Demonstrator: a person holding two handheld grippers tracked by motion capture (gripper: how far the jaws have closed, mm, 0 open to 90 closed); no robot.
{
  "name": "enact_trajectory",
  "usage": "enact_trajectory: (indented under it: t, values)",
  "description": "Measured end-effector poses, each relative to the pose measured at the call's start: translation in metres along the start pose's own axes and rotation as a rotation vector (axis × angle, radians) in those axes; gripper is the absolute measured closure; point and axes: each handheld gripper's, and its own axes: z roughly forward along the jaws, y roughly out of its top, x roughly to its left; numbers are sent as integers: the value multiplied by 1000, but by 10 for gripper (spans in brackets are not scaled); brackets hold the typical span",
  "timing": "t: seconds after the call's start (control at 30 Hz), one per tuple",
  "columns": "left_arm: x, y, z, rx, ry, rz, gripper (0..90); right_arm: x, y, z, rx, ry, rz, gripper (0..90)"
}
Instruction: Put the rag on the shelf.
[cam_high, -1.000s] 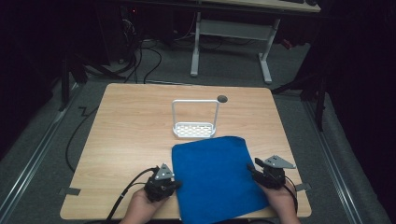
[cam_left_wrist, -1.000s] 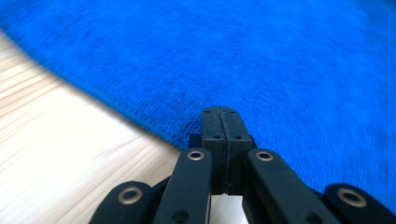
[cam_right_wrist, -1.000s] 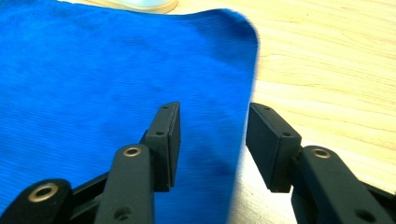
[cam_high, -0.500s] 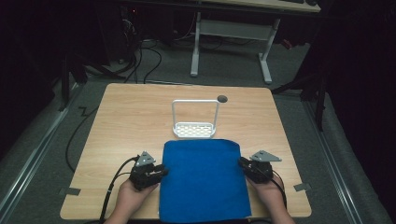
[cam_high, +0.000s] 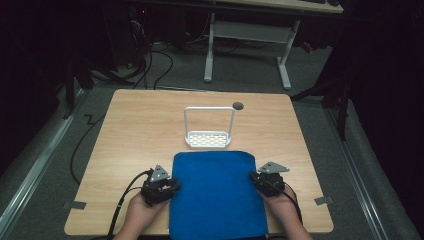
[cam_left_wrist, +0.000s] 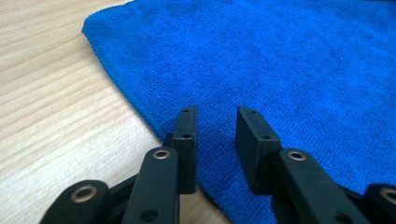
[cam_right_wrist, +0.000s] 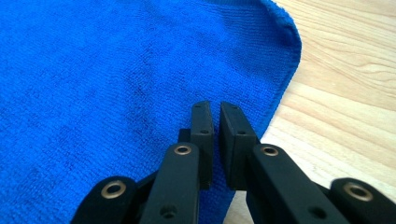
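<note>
In the lower middle of the high view, a blue cloth (cam_high: 216, 192) lies flat and smooth on the table (cam_high: 140, 130), just below a white rack (cam_high: 208, 136). The left gripper (cam_left_wrist: 215, 135), jaws apart, and the right gripper (cam_right_wrist: 215, 140), jaws nearly closed with nothing visibly between them, sit at opposite edges, probably to grasp both sides together.

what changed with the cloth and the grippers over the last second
The blue cloth, skewed a second ago, now lies square to the table edge, its near end hanging over. Both hands drew apart to its side edges: the left hand-held gripper has its jaws apart over the left edge, the right hand-held gripper is nearly closed at the right edge. The white rack stayed put.
</note>
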Motion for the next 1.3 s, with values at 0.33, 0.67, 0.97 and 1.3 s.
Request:
enact_trajectory:
  t: [0.33,0.67,0.97,1.3]
  values:
    - [1,-17,-24,34,-25,-11,707,19,-7,-8,-7,85,-25,837]
    - [-5,-40,-51,55,-42,2,707,44,-10,-15,11,147,-95,823]
    - [-3,-43,-54,49,-52,-12,710,47,-11,-17,14,165,-112,817]
    - [2,-41,-52,43,-38,-19,705,59,-18,-27,21,174,-136,799]
